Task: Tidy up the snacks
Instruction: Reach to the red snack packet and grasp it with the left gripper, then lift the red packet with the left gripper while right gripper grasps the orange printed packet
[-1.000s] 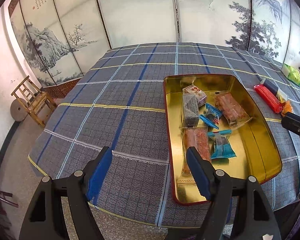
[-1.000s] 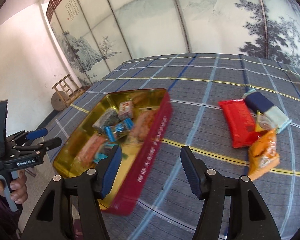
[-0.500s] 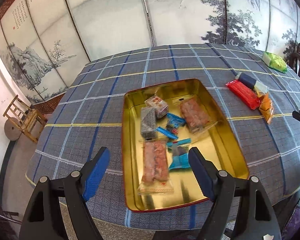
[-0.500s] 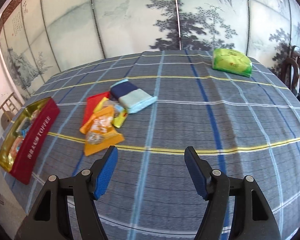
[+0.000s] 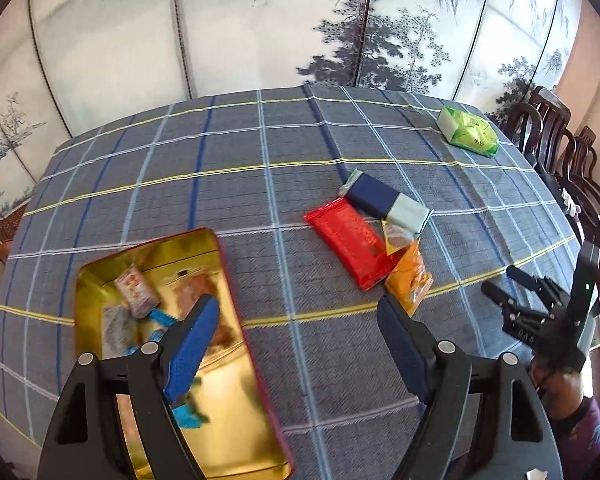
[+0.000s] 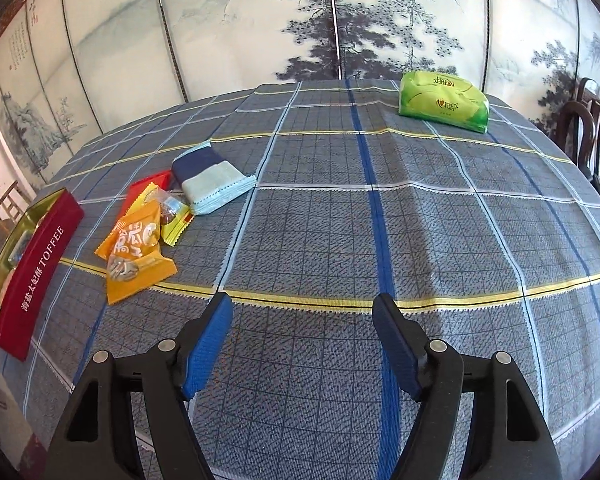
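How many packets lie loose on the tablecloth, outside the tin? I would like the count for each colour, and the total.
Red packet: 1
Orange packet: 1
Yellow packet: 1
Navy and pale blue packet: 1
Green packet: 1
Total: 5

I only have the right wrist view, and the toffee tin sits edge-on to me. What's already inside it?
Observer: The tin holds several wrapped snacks, among them a small pink packet and blue wrappers.
Operator: Where's the left gripper?
Observer: The left gripper points at the cloth between the tin and the loose snacks. Its jaws have just been opening, with nothing between them.
Operator: Is the red packet buried?
Observer: No. The red packet lies mostly bare; only one end is overlapped by the orange packet.
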Motion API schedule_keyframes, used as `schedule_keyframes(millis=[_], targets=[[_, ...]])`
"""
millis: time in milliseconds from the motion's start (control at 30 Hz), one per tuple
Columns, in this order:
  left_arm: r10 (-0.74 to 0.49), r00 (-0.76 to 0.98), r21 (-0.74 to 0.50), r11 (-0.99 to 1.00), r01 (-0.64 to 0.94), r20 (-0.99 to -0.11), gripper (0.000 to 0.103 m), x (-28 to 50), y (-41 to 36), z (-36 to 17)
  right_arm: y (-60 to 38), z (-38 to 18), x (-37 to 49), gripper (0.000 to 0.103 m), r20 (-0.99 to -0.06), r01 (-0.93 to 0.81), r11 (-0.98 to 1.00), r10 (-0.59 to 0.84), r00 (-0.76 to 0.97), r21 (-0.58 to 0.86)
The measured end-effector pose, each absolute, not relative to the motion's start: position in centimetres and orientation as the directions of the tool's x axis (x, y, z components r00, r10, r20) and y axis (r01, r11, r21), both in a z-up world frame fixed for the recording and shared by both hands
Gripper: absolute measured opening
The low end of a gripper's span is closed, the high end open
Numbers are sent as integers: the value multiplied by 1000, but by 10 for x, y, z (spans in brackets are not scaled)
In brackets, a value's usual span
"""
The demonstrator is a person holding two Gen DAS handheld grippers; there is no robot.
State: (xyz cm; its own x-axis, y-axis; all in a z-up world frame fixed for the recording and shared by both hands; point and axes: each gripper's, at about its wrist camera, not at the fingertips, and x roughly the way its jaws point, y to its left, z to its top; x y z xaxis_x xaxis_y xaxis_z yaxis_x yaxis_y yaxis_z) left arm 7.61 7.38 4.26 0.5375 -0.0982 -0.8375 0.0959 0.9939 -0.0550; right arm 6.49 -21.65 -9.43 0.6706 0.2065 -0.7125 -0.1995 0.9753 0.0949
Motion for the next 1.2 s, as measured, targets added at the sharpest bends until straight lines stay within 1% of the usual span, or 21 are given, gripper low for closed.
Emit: schedule_keyframes(millis=[167, 200, 300, 367, 467, 633, 767, 1033, 1067, 1133, 1167, 1200], targets=[[-152, 442, -142, 988, 57, -884, 77, 144, 53, 15, -218, -93, 60, 75, -694, -229, 966, 249, 676, 123], [-149, 424, -146, 989, 40, -893, 74, 156, 51, 8, -220, -93, 59, 76, -687, -232, 963, 261, 678, 137], [-172, 357, -185, 983, -2, -918, 60, 186, 43, -15, -228, -92, 59, 76, -669, -227, 955, 295, 682, 190], [-163, 301, -180, 983, -30, -940, 59, 200, 39, -32, -234, -92, 59, 76, -655, -223, 948, 317, 686, 226], [-175, 270, -195, 980, -49, -947, 58, 207, 33, -46, -238, -91, 57, 76, -636, -224, 940, 339, 693, 257], [-176, 261, -199, 978, -62, -949, 59, 214, 25, -53, -237, -90, 56, 76, -626, -246, 932, 361, 691, 266], [-143, 255, -174, 979, -105, -956, 57, 220, 22, -60, -240, -90, 56, 76, -616, -246, 927, 373, 694, 284], [-80, 260, -114, 986, -121, -962, 55, 214, 9, -63, -244, -90, 55, 80, -605, -239, 923, 379, 700, 302], [-73, 264, -107, 988, -115, -962, 54, 211, 8, -63, -244, -90, 55, 80, -605, -235, 923, 378, 701, 305], [-55, 281, -87, 991, -103, -958, 46, 207, 7, -62, -246, -90, 55, 81, -603, -230, 922, 379, 702, 312], [-57, 293, -89, 991, -98, -954, 44, 206, 8, -62, -247, -90, 55, 81, -603, -227, 922, 379, 702, 315], [-65, 307, -98, 991, -96, -950, 40, 204, 10, -62, -247, -90, 55, 81, -605, -225, 921, 379, 700, 317]])
